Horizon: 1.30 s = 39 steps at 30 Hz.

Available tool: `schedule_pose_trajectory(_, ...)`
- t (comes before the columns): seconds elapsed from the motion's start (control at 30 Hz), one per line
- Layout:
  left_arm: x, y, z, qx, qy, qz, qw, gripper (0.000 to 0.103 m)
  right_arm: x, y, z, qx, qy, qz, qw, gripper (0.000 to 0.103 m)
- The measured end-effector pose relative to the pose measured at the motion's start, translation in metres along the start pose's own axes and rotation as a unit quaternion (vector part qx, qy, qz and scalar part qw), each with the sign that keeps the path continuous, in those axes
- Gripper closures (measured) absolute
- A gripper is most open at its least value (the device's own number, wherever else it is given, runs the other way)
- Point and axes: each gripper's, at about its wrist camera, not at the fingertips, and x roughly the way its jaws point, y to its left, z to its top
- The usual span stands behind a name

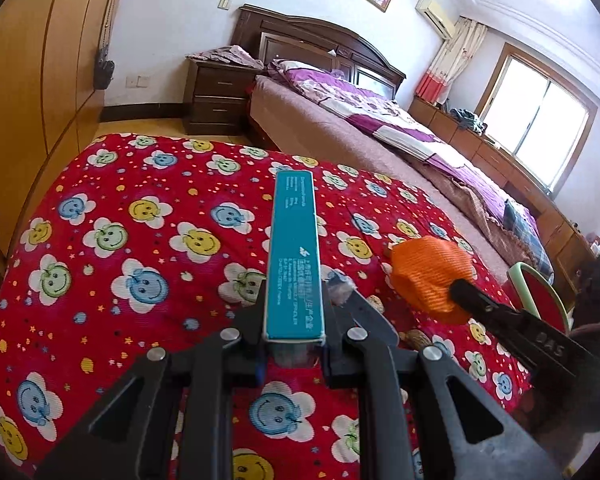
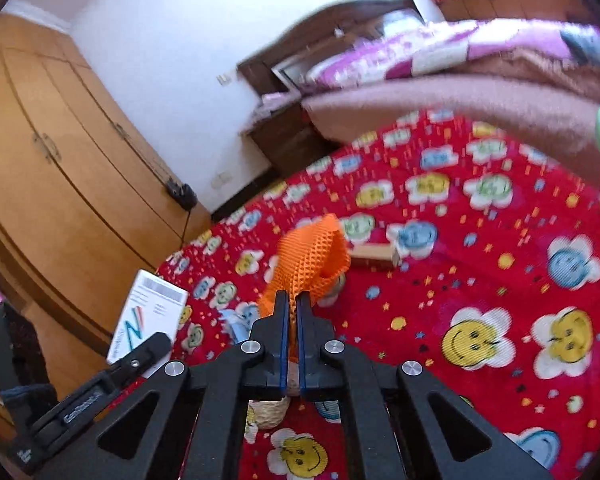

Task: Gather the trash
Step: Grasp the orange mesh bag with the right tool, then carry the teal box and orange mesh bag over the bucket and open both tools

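- Your left gripper (image 1: 294,312) is clenched on a long teal carton (image 1: 294,256). Its pads press the narrow sides near the near end, and the carton juts toward twelve o'clock above the red smiley-flower cloth (image 1: 132,216).
- In your right wrist view the same carton (image 2: 148,316) shows its white printed face at about eight o'clock, with one left finger (image 2: 144,354) across its lower edge.
- A small clear crumpled scrap (image 1: 340,286) lies just beside the carton, at about two o'clock from the left fingertips.
- Your right gripper (image 2: 294,316) is pinched on the orange mesh net (image 2: 312,260). The jaws stand nearly together with only a thin fold of net between them. The rest of the net bulges up toward twelve o'clock.
- From your left wrist view the orange net (image 1: 430,276) sits at three o'clock from the carton, with one right finger (image 1: 476,292) biting into its near side.
- A small wooden block (image 2: 374,256) lies on the cloth just past the net, at about two o'clock from the right fingertips. It is blurred, and you cannot tell whether the net touches it.
- A pale straw-coloured lump (image 2: 268,414) shows on the cloth under the right gripper, at six o'clock, mostly hidden.
- A green-rimmed red chair (image 1: 536,292) stands at the cloth's right edge.
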Motion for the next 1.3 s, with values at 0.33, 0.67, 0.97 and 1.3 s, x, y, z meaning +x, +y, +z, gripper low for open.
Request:
schedule_pose_trajectory(0.33,-0.003,-0.008,-0.002,0.013,-0.012,-0.014,0.9998,0.085,-0.053,-0.003,-0.001,0.009,-0.035,0.011,0.999,0.1)
schedule_pose_trajectory(0.67,-0.011,-0.026,0.001,0.034,-0.036,-0.021,0.9986,0.085,-0.129,-0.049,0.016,0.023,-0.103,-0.009,0.994,0.1)
schedule_pose_trajectory(0.97,-0.025,-0.087,0.001,0.045,-0.013,-0.056,0.9973,0.085,-0.191,-0.109,0.012,0.063,-0.153,-0.053,0.985,0.1)
schedule_pose_trajectory(1.3,-0.028,-0.183,-0.025,0.052,0.021,-0.142,0.9883,0.085,-0.238,-0.166,0.006,0.115,-0.186,-0.105,0.97,0.1)
